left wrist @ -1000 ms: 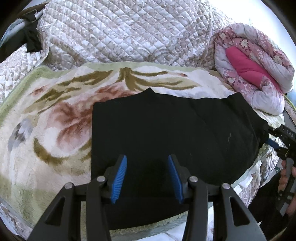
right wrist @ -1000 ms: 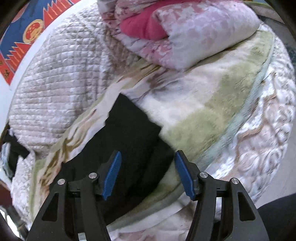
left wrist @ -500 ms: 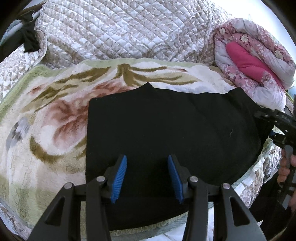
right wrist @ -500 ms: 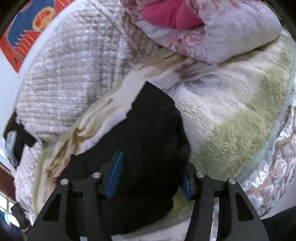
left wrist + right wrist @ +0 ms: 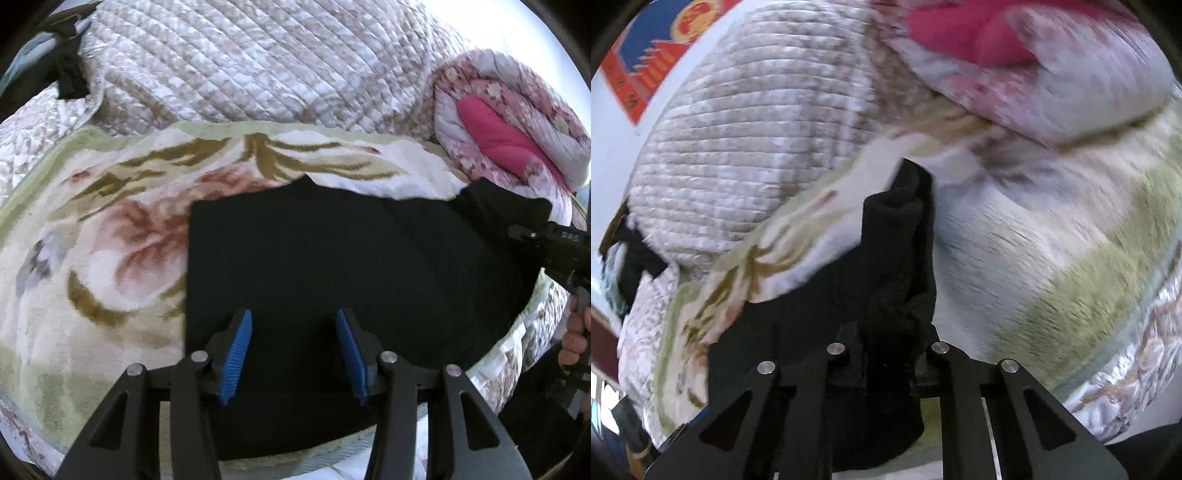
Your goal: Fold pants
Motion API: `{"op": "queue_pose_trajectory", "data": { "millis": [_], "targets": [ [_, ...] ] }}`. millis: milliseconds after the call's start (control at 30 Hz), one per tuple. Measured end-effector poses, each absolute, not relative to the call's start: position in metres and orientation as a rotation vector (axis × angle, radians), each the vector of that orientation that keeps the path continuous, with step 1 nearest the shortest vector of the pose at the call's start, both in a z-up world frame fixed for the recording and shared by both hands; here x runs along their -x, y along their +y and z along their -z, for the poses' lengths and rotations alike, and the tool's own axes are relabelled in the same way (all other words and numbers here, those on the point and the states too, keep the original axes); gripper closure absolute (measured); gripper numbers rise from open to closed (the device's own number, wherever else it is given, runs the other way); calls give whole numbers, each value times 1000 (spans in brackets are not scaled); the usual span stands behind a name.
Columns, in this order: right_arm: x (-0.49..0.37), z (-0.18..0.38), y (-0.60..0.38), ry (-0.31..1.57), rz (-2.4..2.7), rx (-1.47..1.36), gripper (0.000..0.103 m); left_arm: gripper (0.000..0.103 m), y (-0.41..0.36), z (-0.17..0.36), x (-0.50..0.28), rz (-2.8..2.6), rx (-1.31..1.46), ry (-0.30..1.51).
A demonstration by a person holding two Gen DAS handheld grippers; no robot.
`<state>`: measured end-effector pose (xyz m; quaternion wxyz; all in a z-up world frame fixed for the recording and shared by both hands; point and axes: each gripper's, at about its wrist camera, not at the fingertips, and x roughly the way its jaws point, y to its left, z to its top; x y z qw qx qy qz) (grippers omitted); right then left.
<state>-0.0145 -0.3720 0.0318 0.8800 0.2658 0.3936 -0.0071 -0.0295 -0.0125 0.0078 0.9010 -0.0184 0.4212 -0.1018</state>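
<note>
Pants (image 5: 332,266), black, are spread flat on the blanket (image 5: 110,229) of a bed, ahead of and beneath the left tool (image 5: 293,350), whose pads are held apart. A bunched end is being clamped by the closing right tool (image 5: 888,354).

A home bedroom. A bed is covered with a plush floral blanket (image 5: 110,229), with a quilted bedspread (image 5: 258,62) heaped behind it and a rolled pink floral quilt (image 5: 517,122) at one end; a red-and-blue poster (image 5: 646,62) hangs on the wall.
</note>
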Motion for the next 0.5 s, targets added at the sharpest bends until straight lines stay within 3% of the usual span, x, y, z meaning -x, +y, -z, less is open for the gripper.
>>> {"op": "queue_pose_trajectory", "data": {
  "millis": [500],
  "targets": [
    [-16,-71,-237,821,-330,-395,91,52,59,-11,15,-15,184,874]
  ]
}}
